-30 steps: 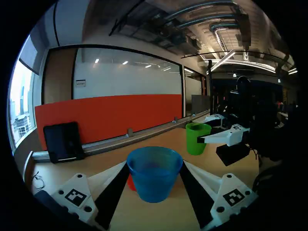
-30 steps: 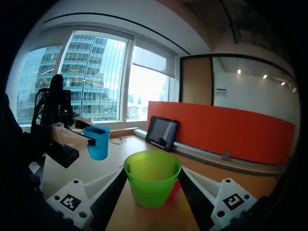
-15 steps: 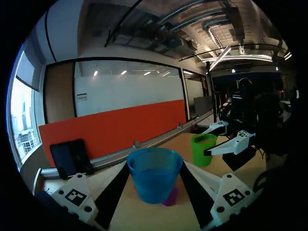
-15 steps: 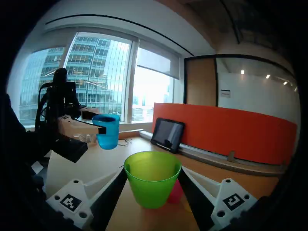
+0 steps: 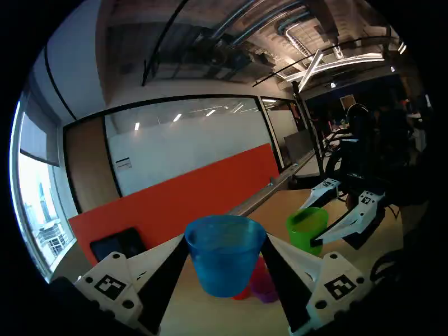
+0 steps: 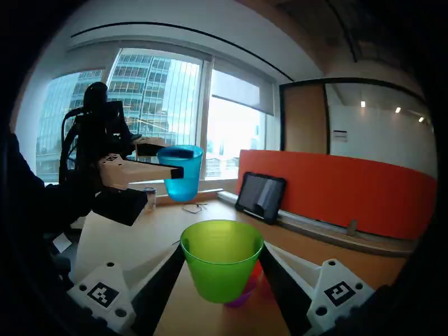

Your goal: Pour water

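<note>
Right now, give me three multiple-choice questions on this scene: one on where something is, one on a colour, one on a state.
1. Where is the tablet? A) leaning on the orange partition B) on the floor C) in a gripper
2. What colour is the cup in the right gripper? A) blue B) green C) red
3. The blue cup is: A) lying on its side B) stacked in another cup C) held above the table by the left gripper

Answers: 1 A, it stands propped against the partition; 2 B, the green cup sits between its fingers; 3 C, the fingers clamp it in the air.
</note>
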Motion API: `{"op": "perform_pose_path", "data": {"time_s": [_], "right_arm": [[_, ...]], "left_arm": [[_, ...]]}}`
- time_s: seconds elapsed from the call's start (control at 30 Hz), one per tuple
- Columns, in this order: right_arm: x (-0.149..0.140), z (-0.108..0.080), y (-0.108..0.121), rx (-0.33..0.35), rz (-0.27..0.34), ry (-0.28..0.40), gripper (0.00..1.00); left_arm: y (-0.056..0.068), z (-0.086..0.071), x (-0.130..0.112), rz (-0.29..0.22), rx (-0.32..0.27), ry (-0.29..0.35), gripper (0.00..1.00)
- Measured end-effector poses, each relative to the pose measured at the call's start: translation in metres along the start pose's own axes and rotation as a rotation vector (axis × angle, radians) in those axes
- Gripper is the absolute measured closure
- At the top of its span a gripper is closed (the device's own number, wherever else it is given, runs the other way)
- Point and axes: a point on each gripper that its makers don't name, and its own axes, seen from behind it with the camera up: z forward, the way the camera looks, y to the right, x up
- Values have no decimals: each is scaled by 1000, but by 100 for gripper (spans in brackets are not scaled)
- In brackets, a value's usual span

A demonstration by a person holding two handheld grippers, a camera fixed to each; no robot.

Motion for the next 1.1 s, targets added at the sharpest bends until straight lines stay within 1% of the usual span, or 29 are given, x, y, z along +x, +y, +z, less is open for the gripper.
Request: {"op": "perform_pose_path", "data": {"time_s": [0.2, 0.47, 0.67, 0.83, 1.1], "right_arm": [[-2, 7, -9, 21, -2, 1, 8], [-3, 14, -18, 43, -4, 2, 8], [-5, 20, -22, 56, -4, 1, 8], [-8, 26, -26, 68, 0, 1, 8], [-10, 34, -34, 86, -2, 1, 8]], "left_arm": [[-2, 3, 8, 71, 12, 1, 13], [-7, 8, 18, 199, 34, -4, 13], [-8, 9, 24, 279, 47, -12, 13], [-6, 11, 28, 326, 49, -14, 13], [-6, 14, 33, 380, 57, -12, 13]]}}
